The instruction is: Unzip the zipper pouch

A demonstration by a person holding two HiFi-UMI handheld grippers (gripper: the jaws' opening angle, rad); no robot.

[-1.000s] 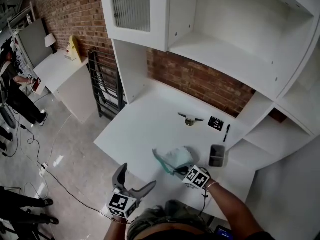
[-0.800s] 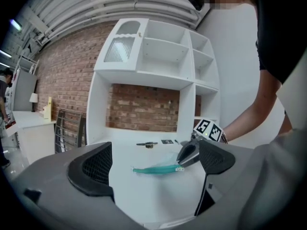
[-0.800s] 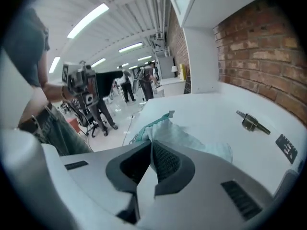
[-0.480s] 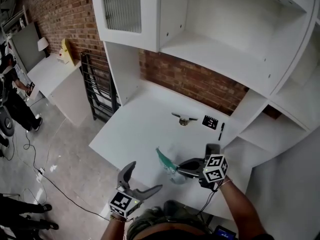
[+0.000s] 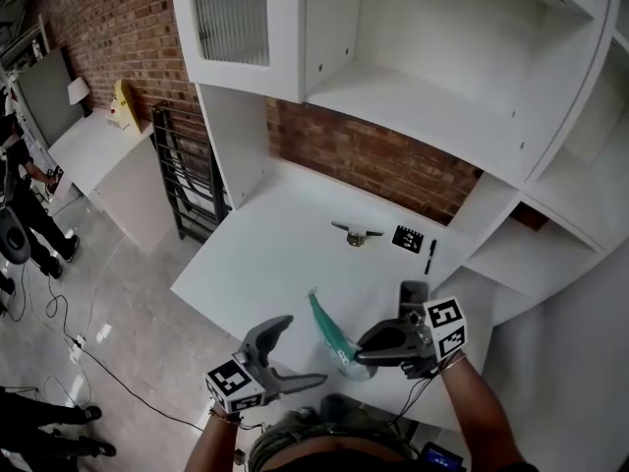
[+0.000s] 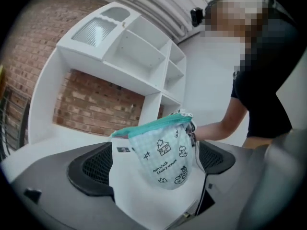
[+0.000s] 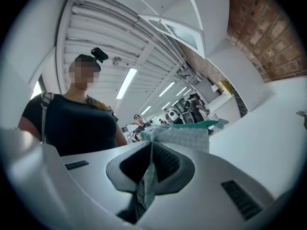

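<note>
The zipper pouch (image 5: 332, 333) is pale checked fabric with a teal zipper edge. It hangs off the table, held up by one end. My right gripper (image 5: 362, 346) is shut on that end, and in the right gripper view its jaws (image 7: 147, 174) pinch the fabric of the pouch (image 7: 188, 138). My left gripper (image 5: 301, 354) stands open just left of the pouch, apart from it. In the left gripper view the pouch (image 6: 165, 153) hangs ahead between the wide jaws of the left gripper (image 6: 154, 166), with small printed drawings on its side.
On the white table (image 5: 275, 254) lie a small metal object (image 5: 355, 233), a black marker card (image 5: 407, 238) and a black pen (image 5: 430, 256). A dark grey container (image 5: 414, 293) stands behind my right gripper. White shelves and a brick wall rise behind. The table's front edge is near.
My right gripper has lifted the pouch off the table and swung right, so the pouch now hangs. My left gripper has moved right and turned toward it.
</note>
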